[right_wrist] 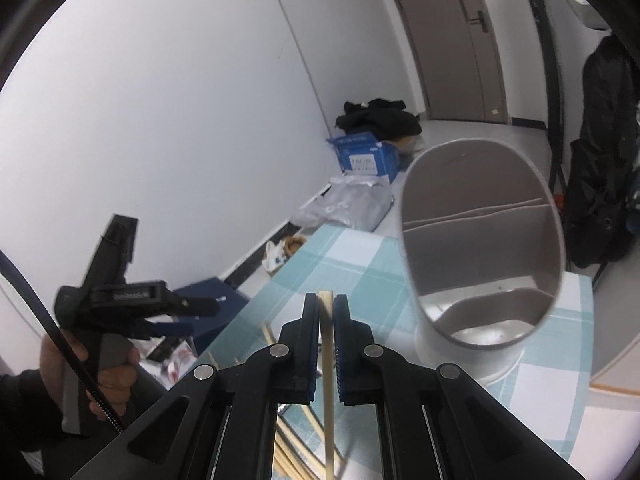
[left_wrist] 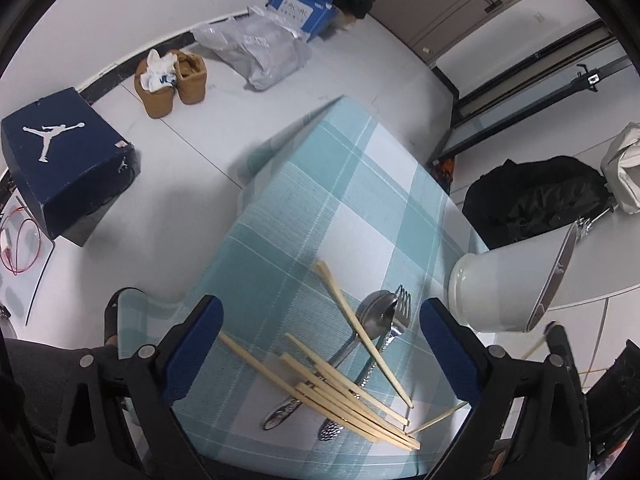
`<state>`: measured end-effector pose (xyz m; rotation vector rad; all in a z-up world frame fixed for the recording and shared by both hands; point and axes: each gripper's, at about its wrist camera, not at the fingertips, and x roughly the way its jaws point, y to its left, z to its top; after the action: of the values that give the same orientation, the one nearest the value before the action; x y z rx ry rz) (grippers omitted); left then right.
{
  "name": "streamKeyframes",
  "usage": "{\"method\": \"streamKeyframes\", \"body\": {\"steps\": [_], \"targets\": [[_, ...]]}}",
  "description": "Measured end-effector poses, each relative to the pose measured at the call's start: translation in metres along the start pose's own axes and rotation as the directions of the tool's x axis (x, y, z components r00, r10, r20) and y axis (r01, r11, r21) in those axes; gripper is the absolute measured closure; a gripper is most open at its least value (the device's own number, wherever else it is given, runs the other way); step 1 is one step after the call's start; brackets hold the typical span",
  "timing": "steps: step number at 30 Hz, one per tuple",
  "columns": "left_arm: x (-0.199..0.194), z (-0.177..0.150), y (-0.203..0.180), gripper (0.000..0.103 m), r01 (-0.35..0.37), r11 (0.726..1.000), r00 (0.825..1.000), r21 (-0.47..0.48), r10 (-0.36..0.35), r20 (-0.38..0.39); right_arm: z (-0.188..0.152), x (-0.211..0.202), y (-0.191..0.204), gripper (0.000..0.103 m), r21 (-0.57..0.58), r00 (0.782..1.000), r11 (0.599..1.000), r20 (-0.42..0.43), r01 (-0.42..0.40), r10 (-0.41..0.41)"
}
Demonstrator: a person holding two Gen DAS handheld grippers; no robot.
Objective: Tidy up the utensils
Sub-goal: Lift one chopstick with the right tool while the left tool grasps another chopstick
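Under both cameras I see a small table (left_wrist: 360,184) covered with a teal and white checked cloth, standing on a pale floor. On the cloth lies a loose pile of wooden chopsticks (left_wrist: 344,396) over a metal spoon (left_wrist: 374,312) and a fork (left_wrist: 400,308). My left gripper (left_wrist: 320,356) hangs above this pile with its blue pads spread wide and nothing between them. My right gripper (right_wrist: 327,308) is pressed together on a single chopstick (right_wrist: 328,380), which stands up between its pads. A white holder (right_wrist: 480,240) with inner dividers stands on the table's right side, just ahead of the right gripper.
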<state>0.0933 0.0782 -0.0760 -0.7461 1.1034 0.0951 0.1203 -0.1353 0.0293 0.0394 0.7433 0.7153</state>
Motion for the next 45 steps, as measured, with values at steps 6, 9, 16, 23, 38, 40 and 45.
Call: {"method": "streamKeyframes", "body": {"steps": [6,9,16,23,38,40,45], "targets": [[0.019,0.004,-0.015,0.019,-0.049,0.999,0.997,0.008,0.049,-0.063,0.001,-0.013,-0.010,0.097,0.010,0.999,1.000,0.045,0.020,-0.021],[0.028,0.006,-0.019,0.023,-0.097,0.995,0.993,-0.012,0.096,-0.074,0.000,-0.018,-0.013,0.097,0.005,0.998,0.999,0.050,0.033,-0.034],[0.043,0.006,-0.024,0.042,-0.175,0.983,0.980,-0.058,0.168,-0.111,0.002,-0.029,-0.019,0.097,0.015,0.996,0.999,0.078,0.037,-0.038],[0.057,0.008,-0.028,0.056,-0.222,0.971,0.970,-0.086,0.211,-0.124,0.002,-0.031,-0.017,0.097,0.002,0.995,0.999,0.089,0.035,-0.035],[0.065,0.015,-0.041,0.098,-0.272,0.955,0.962,-0.115,0.267,-0.055,0.001,-0.041,-0.019,0.097,0.000,0.993,0.999,0.110,0.051,-0.051],[0.061,0.017,-0.044,0.099,-0.252,0.961,0.968,-0.114,0.250,-0.028,0.001,-0.042,-0.019,0.097,-0.003,0.992,0.998,0.114,0.058,-0.058],[0.037,0.015,-0.063,0.100,-0.194,0.980,0.975,-0.040,0.197,0.098,-0.002,-0.048,-0.019,0.097,-0.003,0.989,0.997,0.131,0.074,-0.073]]}}
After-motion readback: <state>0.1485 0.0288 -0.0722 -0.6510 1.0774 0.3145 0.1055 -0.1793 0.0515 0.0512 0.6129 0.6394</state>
